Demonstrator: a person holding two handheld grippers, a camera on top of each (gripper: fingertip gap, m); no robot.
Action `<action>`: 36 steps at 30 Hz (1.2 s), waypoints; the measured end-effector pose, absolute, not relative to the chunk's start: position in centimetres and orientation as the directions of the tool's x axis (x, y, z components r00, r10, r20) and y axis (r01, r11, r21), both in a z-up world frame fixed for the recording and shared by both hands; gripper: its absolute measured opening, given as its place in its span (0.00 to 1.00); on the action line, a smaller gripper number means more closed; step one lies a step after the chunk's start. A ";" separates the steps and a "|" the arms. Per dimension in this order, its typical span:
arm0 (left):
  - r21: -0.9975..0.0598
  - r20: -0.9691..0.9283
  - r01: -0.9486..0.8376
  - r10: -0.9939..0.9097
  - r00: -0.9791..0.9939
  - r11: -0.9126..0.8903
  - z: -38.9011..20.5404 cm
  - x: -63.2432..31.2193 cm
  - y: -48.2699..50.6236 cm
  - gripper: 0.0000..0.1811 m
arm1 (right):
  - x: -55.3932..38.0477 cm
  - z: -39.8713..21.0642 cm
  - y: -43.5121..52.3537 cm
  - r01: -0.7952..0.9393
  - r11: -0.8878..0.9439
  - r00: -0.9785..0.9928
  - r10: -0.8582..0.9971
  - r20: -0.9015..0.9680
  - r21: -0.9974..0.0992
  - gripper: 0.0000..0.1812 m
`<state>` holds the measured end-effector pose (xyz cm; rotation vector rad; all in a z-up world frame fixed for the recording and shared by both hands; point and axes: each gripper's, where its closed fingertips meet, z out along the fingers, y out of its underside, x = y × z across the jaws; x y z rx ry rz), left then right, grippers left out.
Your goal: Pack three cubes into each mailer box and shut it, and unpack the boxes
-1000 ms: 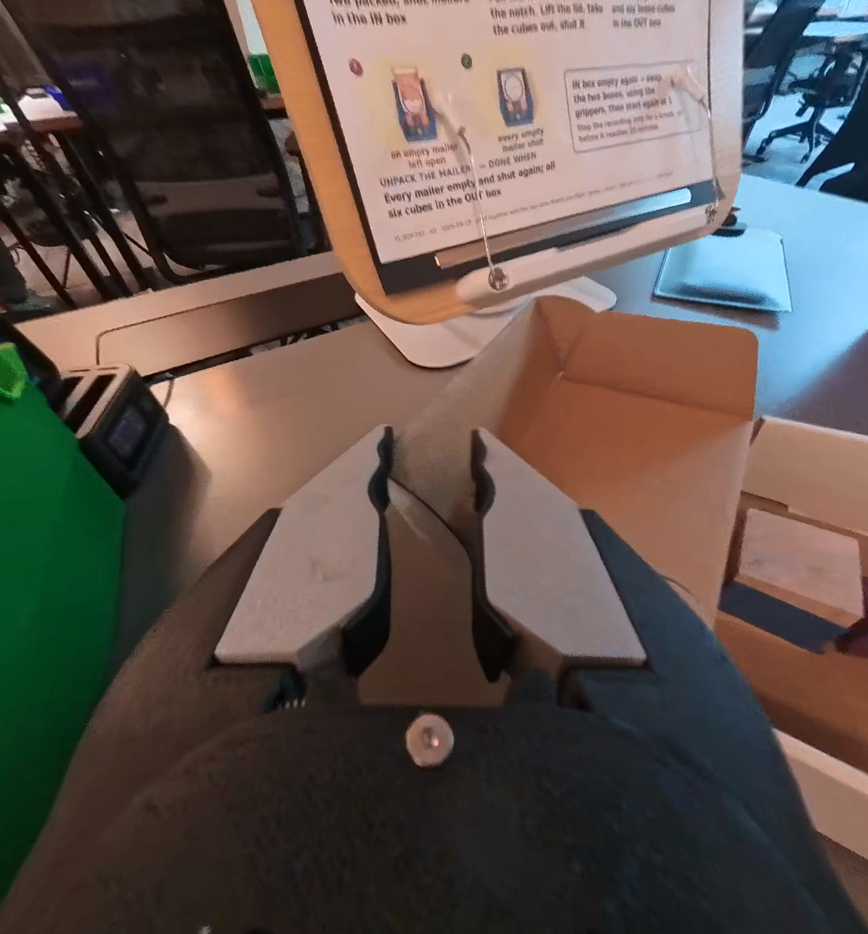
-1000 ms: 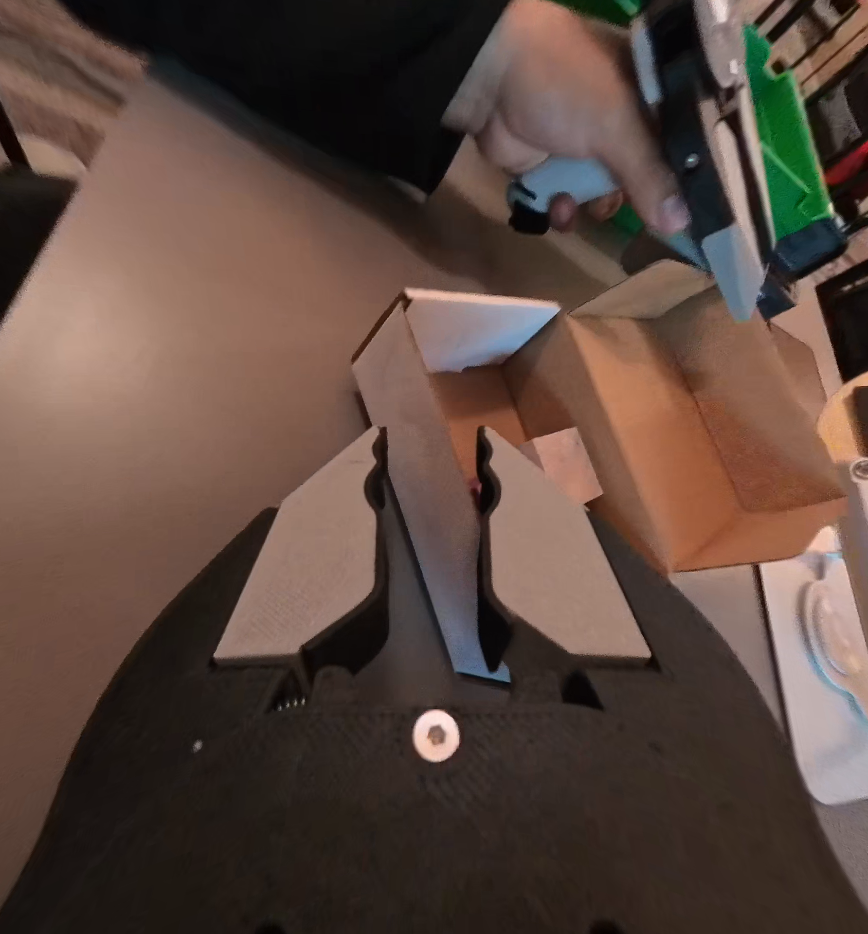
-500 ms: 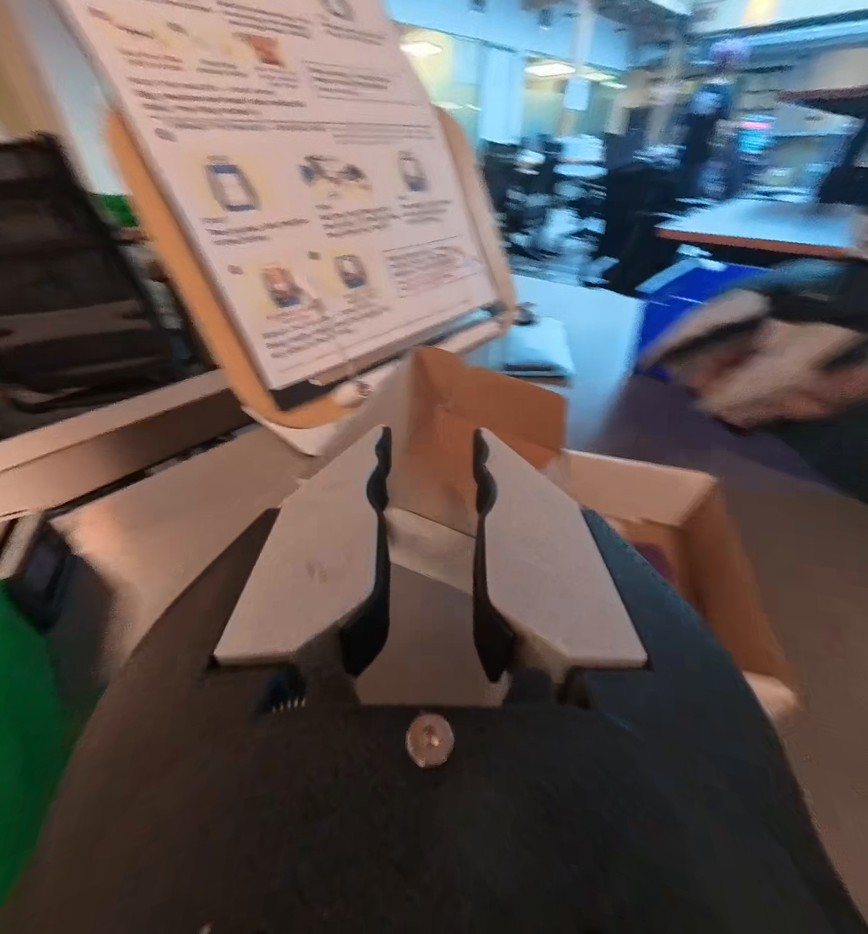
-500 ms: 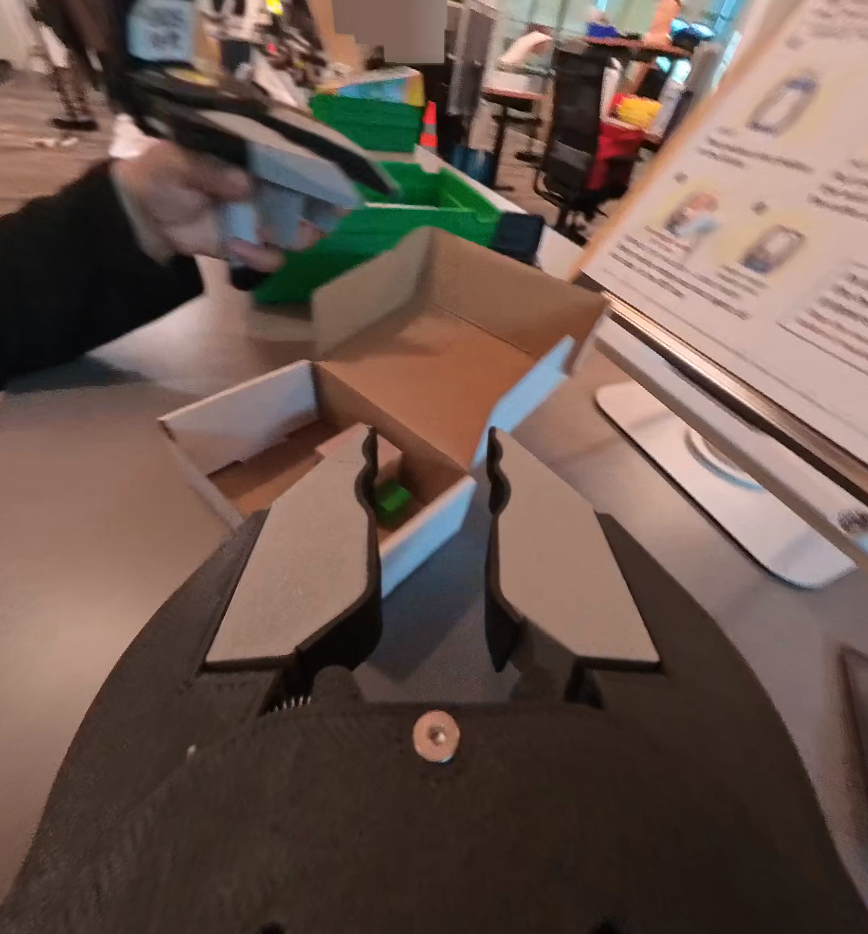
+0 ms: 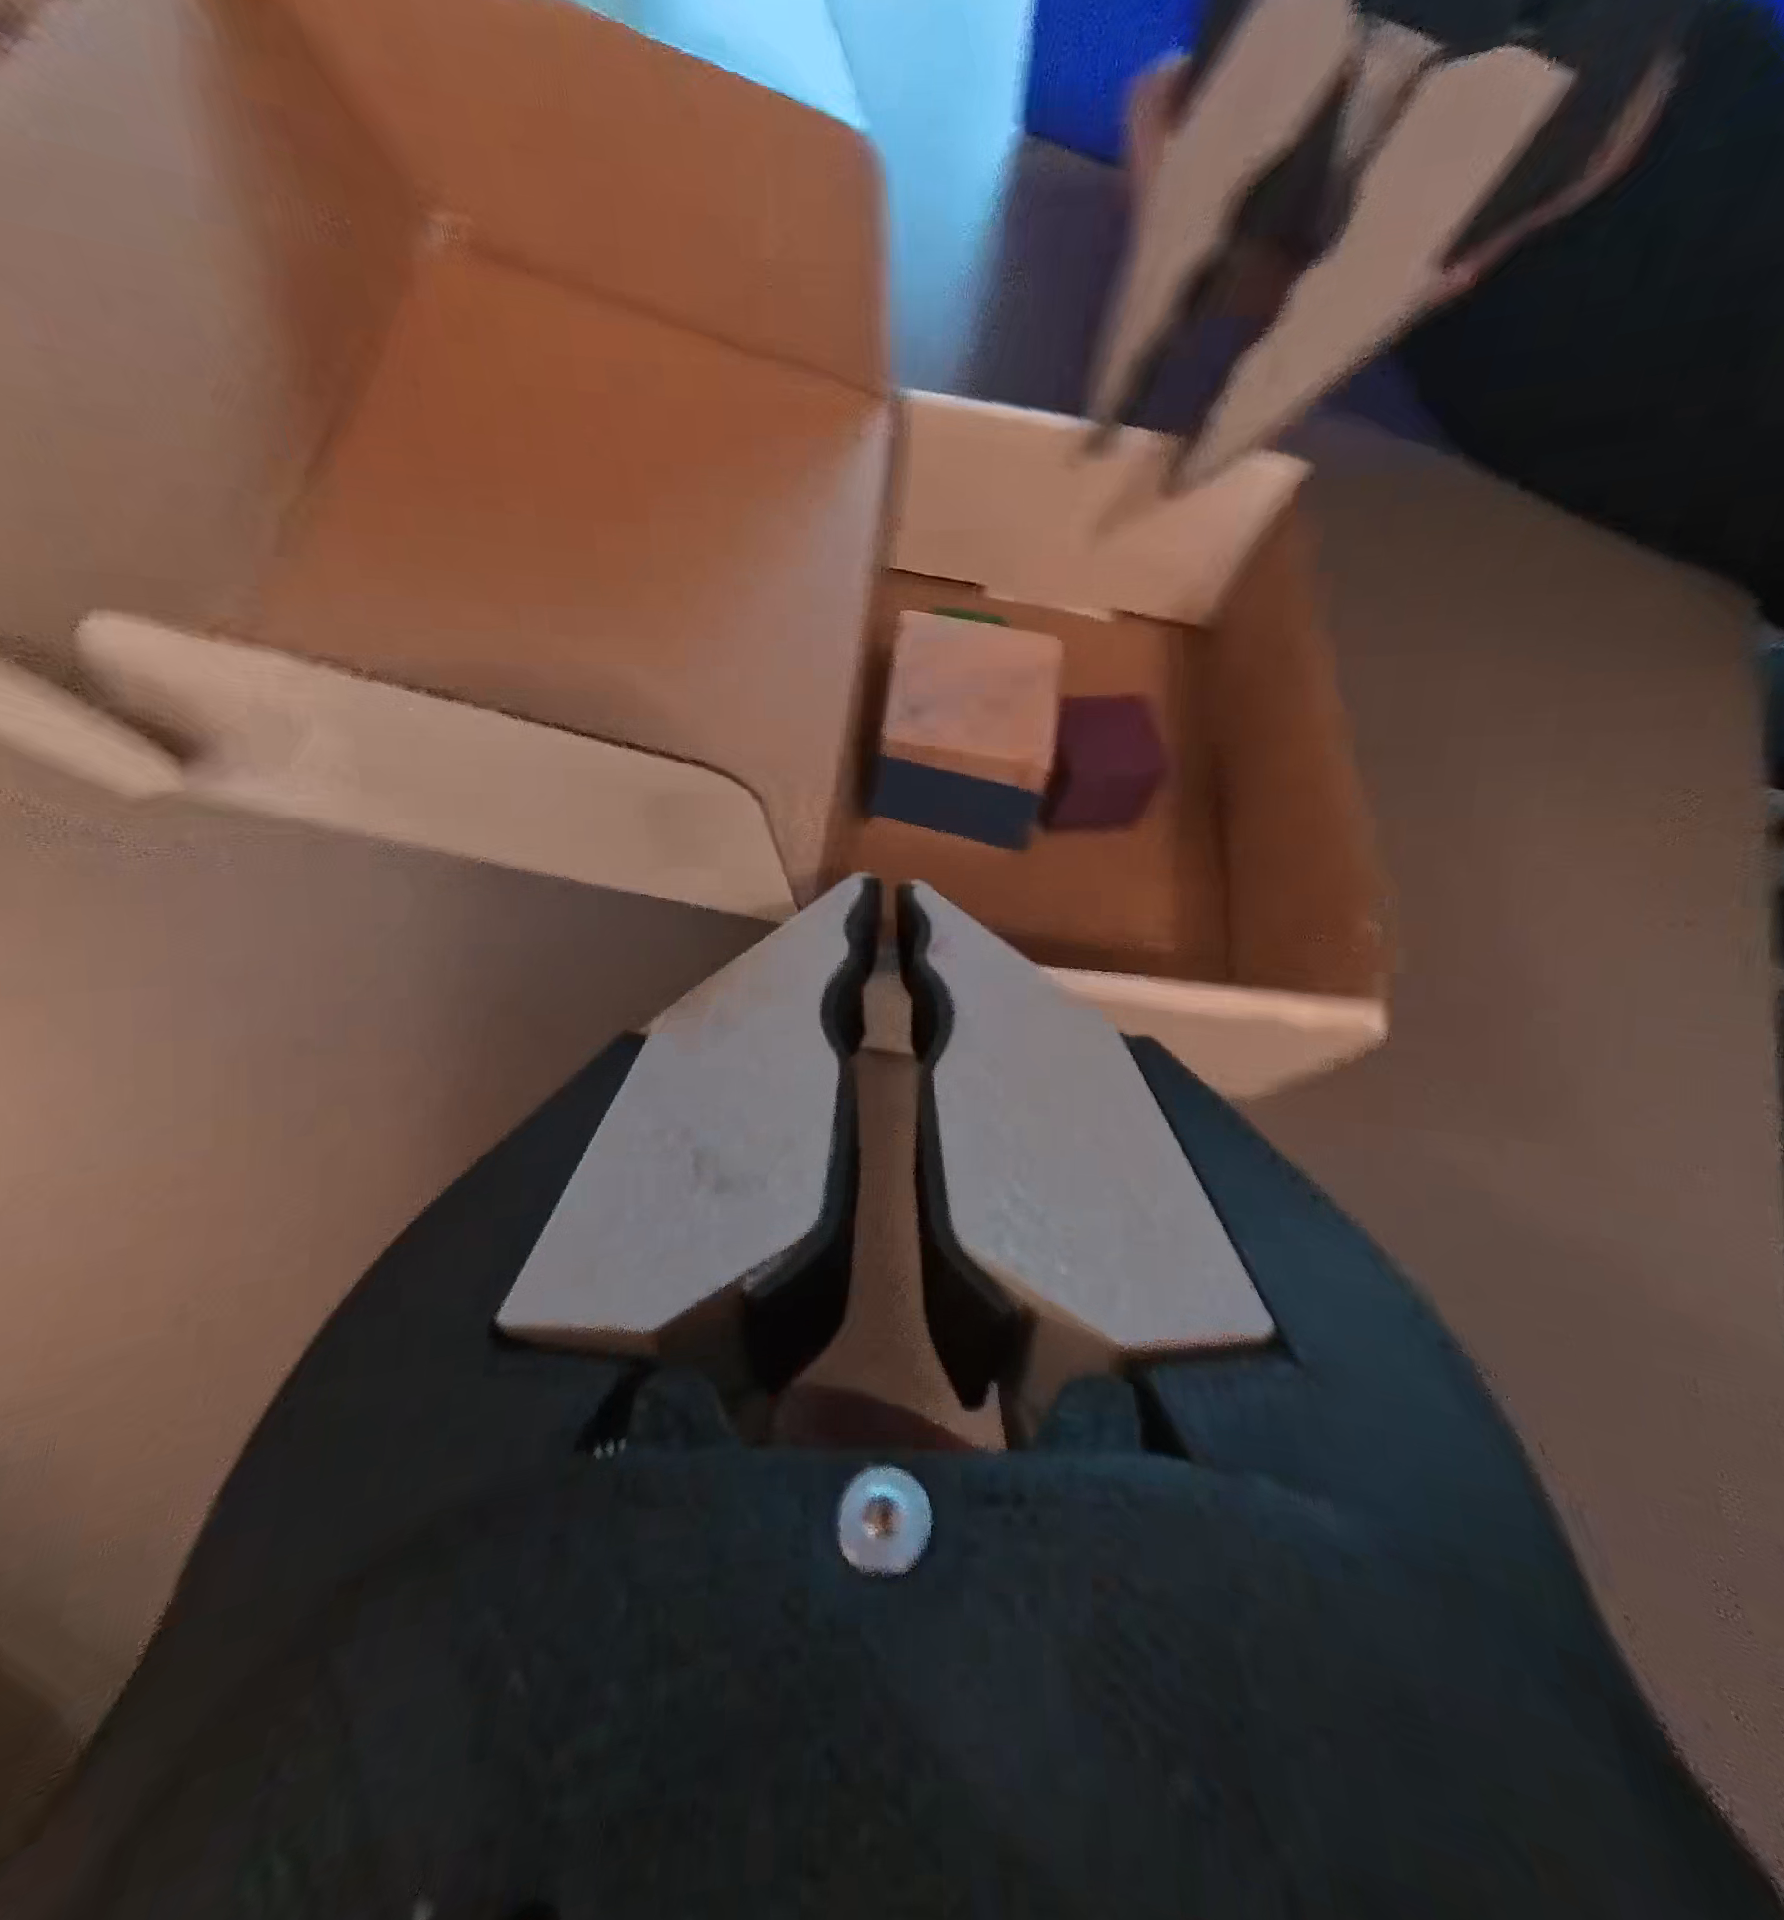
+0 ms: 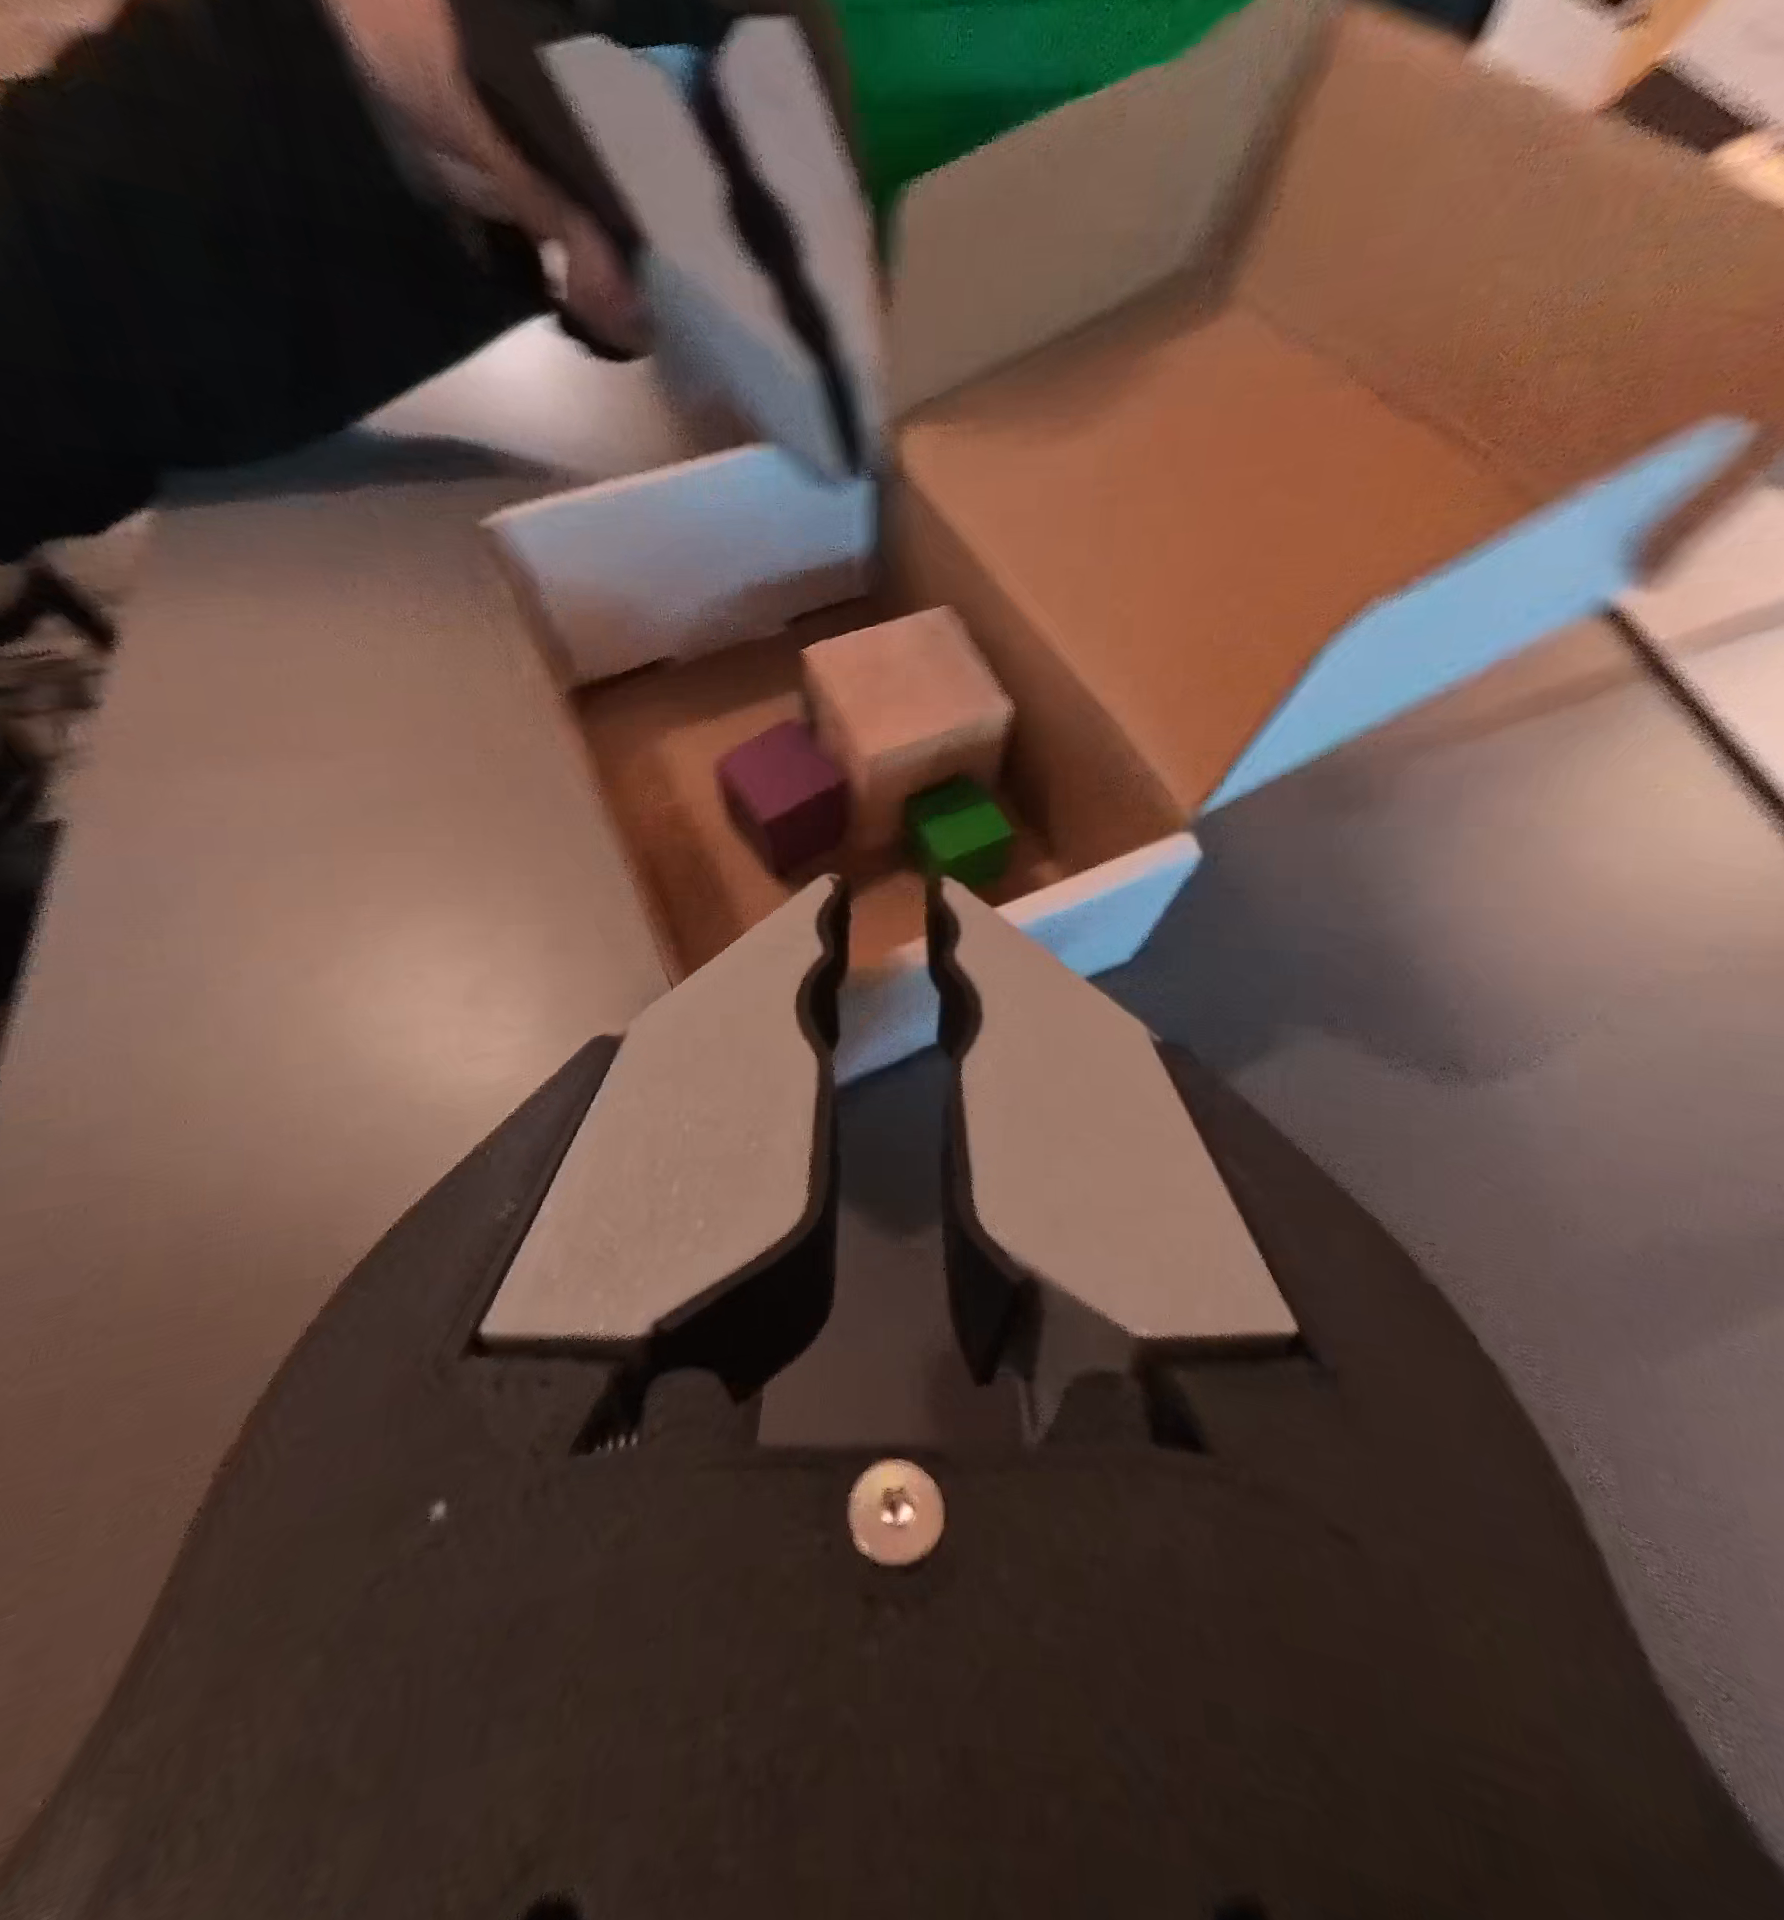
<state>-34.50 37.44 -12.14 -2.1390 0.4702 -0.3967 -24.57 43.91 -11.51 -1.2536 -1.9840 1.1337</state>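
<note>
— How are the jaws of the left gripper (image 5: pixel 888 902) set?

— They are drawn almost together, with only a thin slit left at the tips. Nothing is seen clamped between them; they are held just over the near white wall of the open mailer box (image 5: pixel 1293 1023). In the right wrist view the same gripper (image 6: pixel 846 457) is seen across the box, its tips low beside the raised lid (image 6: pixel 1283 488), but contact cannot be told through the blur.

— And the right gripper (image 6: pixel 886 902)?

— A narrow gap is kept between its fingers, wider than the left's, and nothing is held. Its tips are poised above the box's near rim (image 6: pixel 1085 925), just short of the cubes.

— Where are the cubes?

— Three are seen inside the tray of the box. A large natural-wood cube (image 6: pixel 909 717) with one blue face (image 5: pixel 950 816) is set against the base of the lid. A smaller purple cube (image 6: pixel 786 795) is placed just beside it, and a small green cube (image 6: pixel 959 831) is tucked against its other side, nearest the right gripper.

— What is found around the box?

— It is rested on a grey table (image 6: pixel 296 883). The brown inside of the lid is stood up and tilted back, with a side flap (image 6: pixel 1470 613) spread out. A dark sleeve (image 6: pixel 171 270) is seen behind the left gripper, and something green (image 6: pixel 971 83) is glimpsed beyond the lid.
</note>
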 end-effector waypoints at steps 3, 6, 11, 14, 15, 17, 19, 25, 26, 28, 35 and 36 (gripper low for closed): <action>-0.847 0.024 -0.177 -0.368 0.929 -0.501 -12.4 -35.6 39.5 0.04 | -24.3 -11.4 43.1 0.458 0.219 -0.473 0.881 -0.028 -0.862 0.08; -0.850 -0.039 -0.211 -0.343 0.939 -0.483 -12.4 -35.9 40.1 0.02 | -24.9 -10.5 44.3 0.417 0.195 -0.415 0.910 0.005 -0.888 0.11; -0.876 -0.054 -0.198 -0.317 0.947 -0.441 -11.5 -36.6 40.4 0.03 | -25.9 -8.4 47.2 0.345 0.077 -0.268 0.963 -0.019 -0.935 0.07; -0.921 -0.078 -0.170 -0.260 0.962 -0.352 -9.5 -37.6 40.8 0.02 | -26.6 -7.8 49.0 0.323 0.005 -0.154 0.987 -0.047 -0.946 0.05; -0.939 -0.065 -0.139 -0.235 0.970 -0.315 -8.6 -38.0 40.9 0.01 | -26.8 -7.6 49.8 0.309 -0.025 -0.100 0.993 -0.059 -0.951 0.08; -0.964 -0.015 -0.065 -0.192 0.981 -0.257 -7.3 -38.7 40.9 0.01 | -27.1 -6.9 50.9 0.268 -0.078 -0.008 0.996 -0.084 -0.960 0.13; -0.974 0.013 -0.019 -0.142 0.990 -0.228 -6.8 -39.8 41.0 0.03 | -27.1 -6.2 51.8 0.222 -0.097 0.055 0.995 -0.087 -0.970 0.16; -0.964 0.015 -0.015 -0.111 0.994 -0.266 -7.8 -40.3 41.3 0.05 | -26.7 -5.0 53.0 0.153 -0.078 0.142 0.988 -0.056 -0.985 0.18; -0.962 0.006 -0.025 -0.114 0.993 -0.271 -7.9 -40.2 41.4 0.05 | -26.6 -4.7 53.0 0.134 -0.075 0.142 0.988 -0.056 -0.988 0.17; -0.960 -0.015 -0.050 -0.130 0.991 -0.276 -8.2 -39.7 41.5 0.05 | -26.4 -3.7 52.7 0.088 -0.064 0.130 0.990 -0.052 -0.994 0.17; -0.962 -0.083 -0.122 -0.163 0.983 -0.246 -7.6 -38.7 41.3 0.00 | -26.8 -3.1 49.4 0.097 -0.037 -0.008 0.999 -0.038 -0.995 0.19; -0.969 -0.090 -0.124 -0.160 0.983 -0.216 -7.0 -38.7 41.3 0.00 | -26.9 -3.1 48.9 0.101 -0.019 -0.025 0.999 -0.022 -0.995 0.19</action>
